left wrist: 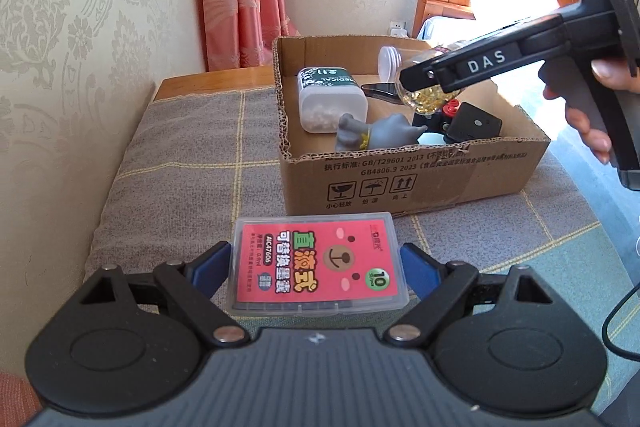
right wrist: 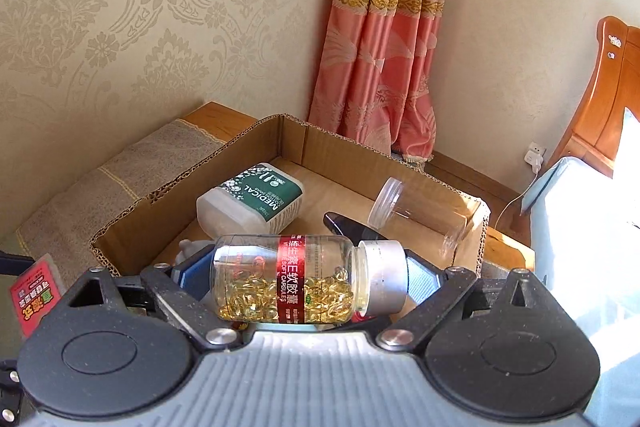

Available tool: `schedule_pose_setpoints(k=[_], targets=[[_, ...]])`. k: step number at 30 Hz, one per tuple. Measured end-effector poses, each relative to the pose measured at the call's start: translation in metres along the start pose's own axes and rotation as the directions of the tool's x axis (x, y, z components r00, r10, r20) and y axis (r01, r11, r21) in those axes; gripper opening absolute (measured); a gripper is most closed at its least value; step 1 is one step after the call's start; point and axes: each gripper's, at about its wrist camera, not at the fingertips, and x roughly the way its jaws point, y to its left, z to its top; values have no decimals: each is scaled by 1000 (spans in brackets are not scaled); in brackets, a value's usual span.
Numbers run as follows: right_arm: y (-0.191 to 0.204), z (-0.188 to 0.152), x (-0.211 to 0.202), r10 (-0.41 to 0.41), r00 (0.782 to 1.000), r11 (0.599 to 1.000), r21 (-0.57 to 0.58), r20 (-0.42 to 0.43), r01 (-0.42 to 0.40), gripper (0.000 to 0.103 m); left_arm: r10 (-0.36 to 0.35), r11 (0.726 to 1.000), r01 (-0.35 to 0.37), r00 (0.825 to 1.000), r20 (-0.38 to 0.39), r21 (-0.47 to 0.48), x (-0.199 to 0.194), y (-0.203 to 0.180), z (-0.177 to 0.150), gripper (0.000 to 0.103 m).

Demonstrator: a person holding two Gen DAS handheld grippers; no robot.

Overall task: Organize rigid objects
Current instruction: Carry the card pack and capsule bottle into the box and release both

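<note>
My left gripper [left wrist: 316, 259] is shut on a flat clear case with a red label [left wrist: 320, 267], its blue pads [left wrist: 212, 267] pressing the two short sides just above the grey cloth. An open cardboard box [left wrist: 400, 179] stands beyond it. My right gripper [right wrist: 308, 275] is shut on a clear bottle of yellow capsules [right wrist: 288, 279], held end to end by its base and silver cap. In the left wrist view that right gripper [left wrist: 424, 83] hangs over the box's right half with the bottle [left wrist: 424, 95], a hand on its handle.
Inside the box [right wrist: 340, 155] lie a green-labelled swab tub [right wrist: 256, 199], an empty clear jar [right wrist: 420, 211], a grey toy figure [left wrist: 372, 135] and small black parts [left wrist: 472, 123]. A grey checked cloth [left wrist: 180, 155] covers the wooden table. The wall is close on the left; a bed on the right.
</note>
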Motion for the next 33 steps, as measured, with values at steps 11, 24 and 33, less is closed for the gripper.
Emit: schedule_pose_setpoints(k=[11, 24, 33], targets=[[-4, -11, -25, -21, 999, 998, 60, 37, 18, 103, 15, 999, -16, 1000, 24, 35, -9, -5, 10, 89], [2, -77, -94, -77, 995, 964, 261, 67, 57, 103, -20, 994, 9, 995, 102, 105, -3, -35, 77, 89], [-10, -102, -107, -113, 992, 941, 326, 62, 87, 103, -62, 990, 54, 996, 59, 129, 71, -68, 143, 89]])
